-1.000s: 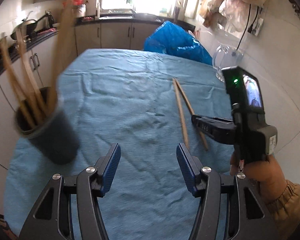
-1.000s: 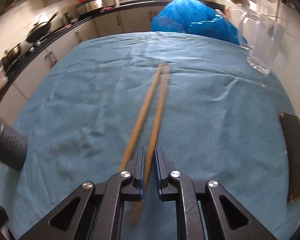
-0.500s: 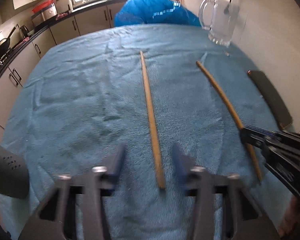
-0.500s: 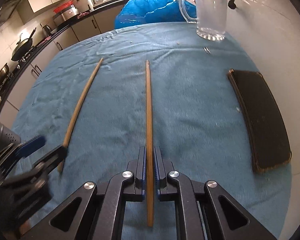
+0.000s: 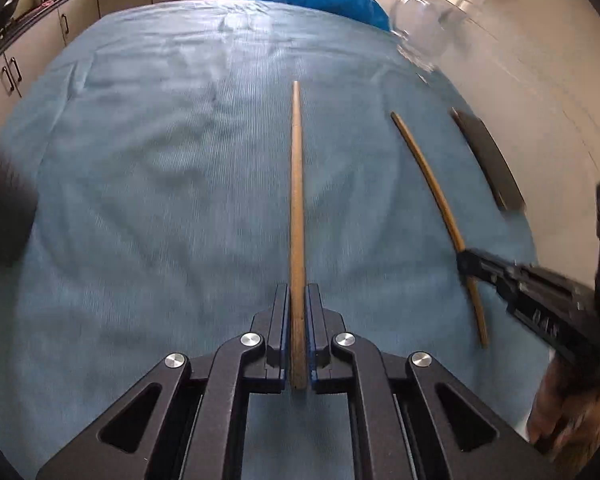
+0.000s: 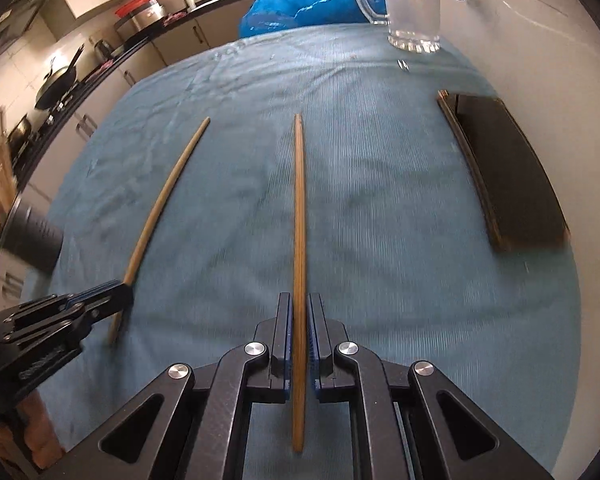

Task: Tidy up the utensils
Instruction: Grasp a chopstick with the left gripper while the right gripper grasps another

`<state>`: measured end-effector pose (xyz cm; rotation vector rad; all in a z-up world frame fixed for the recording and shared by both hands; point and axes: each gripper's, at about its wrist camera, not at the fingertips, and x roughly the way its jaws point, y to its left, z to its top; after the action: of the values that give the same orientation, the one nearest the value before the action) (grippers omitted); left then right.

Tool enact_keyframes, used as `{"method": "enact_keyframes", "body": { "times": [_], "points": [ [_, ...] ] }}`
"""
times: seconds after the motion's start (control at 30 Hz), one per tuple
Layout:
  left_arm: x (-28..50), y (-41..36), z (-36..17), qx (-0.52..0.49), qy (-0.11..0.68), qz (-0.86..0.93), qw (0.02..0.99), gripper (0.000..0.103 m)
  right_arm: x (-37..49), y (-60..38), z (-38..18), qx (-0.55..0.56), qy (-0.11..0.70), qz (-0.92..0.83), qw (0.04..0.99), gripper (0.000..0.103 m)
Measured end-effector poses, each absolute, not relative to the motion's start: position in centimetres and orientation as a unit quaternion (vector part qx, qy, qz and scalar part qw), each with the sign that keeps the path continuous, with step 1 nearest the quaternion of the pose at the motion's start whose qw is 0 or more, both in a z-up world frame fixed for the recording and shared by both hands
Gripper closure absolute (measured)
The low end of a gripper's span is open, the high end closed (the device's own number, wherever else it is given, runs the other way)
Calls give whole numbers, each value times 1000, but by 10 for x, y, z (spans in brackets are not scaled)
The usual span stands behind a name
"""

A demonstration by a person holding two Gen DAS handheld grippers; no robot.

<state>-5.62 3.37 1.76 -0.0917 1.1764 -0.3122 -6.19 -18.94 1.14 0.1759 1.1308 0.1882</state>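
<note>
My left gripper (image 5: 298, 292) has its jaws closing, and the pads press a wooden chopstick (image 5: 297, 184) near its near end. That chopstick points away over the blue cloth (image 5: 160, 160). My right gripper (image 6: 299, 300) is shut on a second, thinner chopstick (image 6: 299, 200), which also points away. In each wrist view the other gripper shows at the side with its stick: the right gripper (image 5: 466, 262) and the left gripper (image 6: 124, 292). A dark utensil holder (image 6: 32, 236) stands at the table's left edge, blurred, with wooden sticks in it.
A black flat case (image 6: 512, 168) lies on the right side of the cloth. A glass mug (image 6: 414, 4) stands at the far right, with a blue plastic bag (image 6: 304, 0) behind the table. A white wall runs along the right; kitchen counters lie left and beyond.
The two chopsticks, together a second ago, are now apart. My left gripper came down over one and shut on it. The right gripper carried the other to the right.
</note>
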Motion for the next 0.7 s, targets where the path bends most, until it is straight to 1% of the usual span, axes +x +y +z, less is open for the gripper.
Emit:
{"method": "enact_keyframes", "body": {
  "times": [0.1, 0.13, 0.17, 0.2, 0.23, 0.27, 0.3, 0.33, 0.37, 0.47, 0.63, 0.7],
  "points": [
    [-85, 42, 21, -41, 561, -168, 809, 96, -88, -193, 13, 85, 537, 94, 834, 95],
    [-91, 44, 24, -38, 562, -175, 808, 96, -94, -194, 14, 86, 539, 100, 832, 92],
    [-97, 46, 30, -37, 562, -183, 806, 96, -98, -194, 14, 87, 542, 106, 829, 83],
    [-101, 46, 33, -38, 559, -188, 807, 96, -101, -195, 15, 88, 544, 111, 827, 77],
    [-104, 47, 40, -38, 554, -194, 809, 95, -103, -195, 16, 84, 542, 110, 829, 67],
    [-106, 47, 45, -36, 549, -197, 812, 93, -103, -195, 17, 80, 539, 107, 832, 65],
    [-105, 47, 51, -29, 539, -196, 818, 89, -102, -194, 19, 71, 536, 100, 835, 65],
    [-103, 47, 54, -24, 534, -190, 823, 79, -99, -195, 21, 68, 533, 95, 838, 65],
    [-100, 46, 57, -19, 529, -182, 829, 71, -95, -196, 22, 69, 529, 94, 840, 65],
    [-85, 41, 60, -10, 521, -171, 836, 71, -76, -195, 24, 66, 524, 85, 845, 65],
    [-40, 25, 49, 10, 528, -145, 837, 71, -41, -186, 19, 46, 532, 78, 842, 65],
    [-19, 16, 39, 18, 536, -133, 833, 71, -25, -184, 15, 35, 538, 70, 839, 68]
  ]
}}
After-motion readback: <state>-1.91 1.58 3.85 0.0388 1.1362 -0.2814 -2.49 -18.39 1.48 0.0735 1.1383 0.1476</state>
